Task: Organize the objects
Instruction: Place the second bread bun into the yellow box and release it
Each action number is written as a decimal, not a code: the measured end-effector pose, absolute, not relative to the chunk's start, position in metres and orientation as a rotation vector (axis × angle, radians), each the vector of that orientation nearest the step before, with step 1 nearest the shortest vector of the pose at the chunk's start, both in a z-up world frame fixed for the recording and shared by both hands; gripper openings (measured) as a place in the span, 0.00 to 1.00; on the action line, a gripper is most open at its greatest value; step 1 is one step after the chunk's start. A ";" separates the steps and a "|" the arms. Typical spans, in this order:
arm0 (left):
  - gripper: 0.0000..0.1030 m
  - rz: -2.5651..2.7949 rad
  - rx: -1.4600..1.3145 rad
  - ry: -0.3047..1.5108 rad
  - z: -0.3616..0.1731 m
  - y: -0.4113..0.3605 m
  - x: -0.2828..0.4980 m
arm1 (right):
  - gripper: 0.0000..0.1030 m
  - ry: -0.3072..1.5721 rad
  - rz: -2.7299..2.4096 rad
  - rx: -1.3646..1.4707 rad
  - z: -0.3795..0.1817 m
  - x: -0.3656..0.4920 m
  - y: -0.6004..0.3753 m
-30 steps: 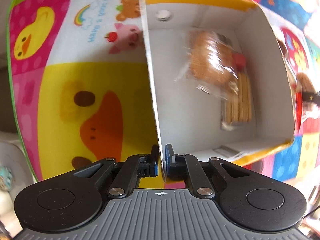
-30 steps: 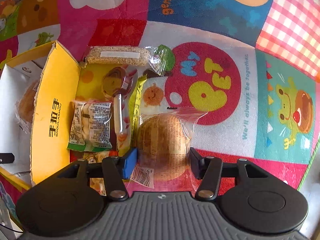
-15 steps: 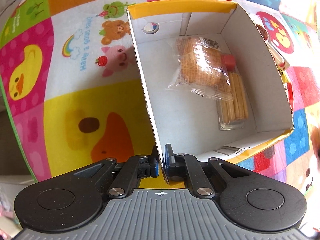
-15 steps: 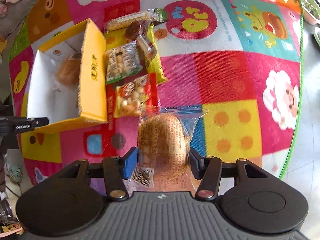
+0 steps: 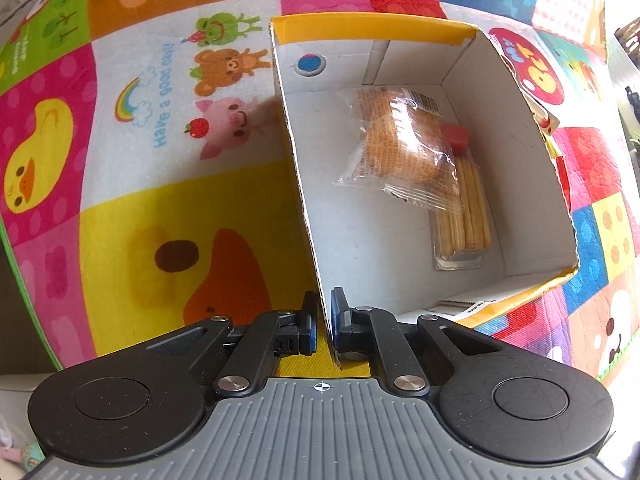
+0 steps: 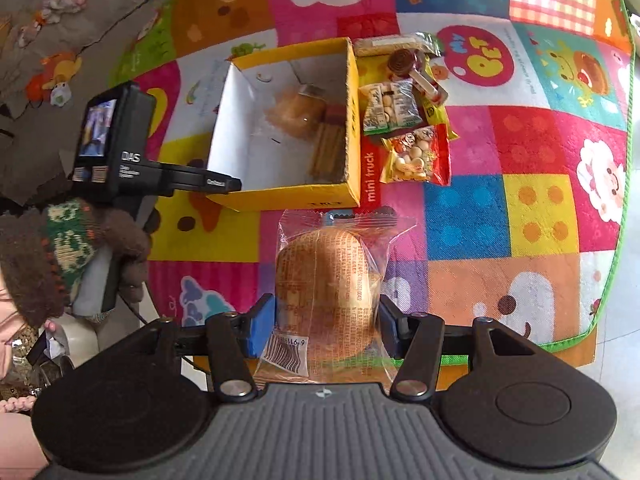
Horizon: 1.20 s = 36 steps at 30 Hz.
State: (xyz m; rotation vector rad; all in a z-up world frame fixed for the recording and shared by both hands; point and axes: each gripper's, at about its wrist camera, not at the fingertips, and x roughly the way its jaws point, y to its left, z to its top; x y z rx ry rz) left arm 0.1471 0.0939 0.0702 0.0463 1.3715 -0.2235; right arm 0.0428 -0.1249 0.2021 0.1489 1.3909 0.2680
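Left wrist view: the left tongs (image 5: pixel 323 322) are clamped on the near left wall of the yellow cardboard box (image 5: pixel 298 176), one finger outside and one inside. The box stands open on the patchwork play mat (image 5: pixel 120 160). On its white floor a wrapped bun (image 5: pixel 404 146) lies partly over a clear tray of biscuit sticks (image 5: pixel 464 216) with a red cube at its far end.

Right wrist view: the right tongs (image 6: pixel 326 324) are clamped on a wrapped bread roll (image 6: pixel 328 280), held above the mat, near the box's front wall (image 6: pixel 296 196). Just right of the box lie a peanut packet (image 6: pixel 390 108), a red snack packet (image 6: pixel 416 156), a lollipop (image 6: pixel 412 68) and a sesame bar (image 6: pixel 384 44). At left, the left tongs' camera housing (image 6: pixel 116 140) is gripped by a hand in a knitted sleeve (image 6: pixel 60 248).
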 end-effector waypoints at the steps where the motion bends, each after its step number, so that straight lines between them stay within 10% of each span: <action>1: 0.09 -0.224 0.044 1.371 0.071 0.094 0.146 | 0.52 1.380 0.269 0.142 0.209 0.042 -0.122; 36: 0.09 -0.166 -0.125 1.434 0.064 0.124 0.148 | 0.53 1.259 0.409 0.037 0.224 0.169 -0.033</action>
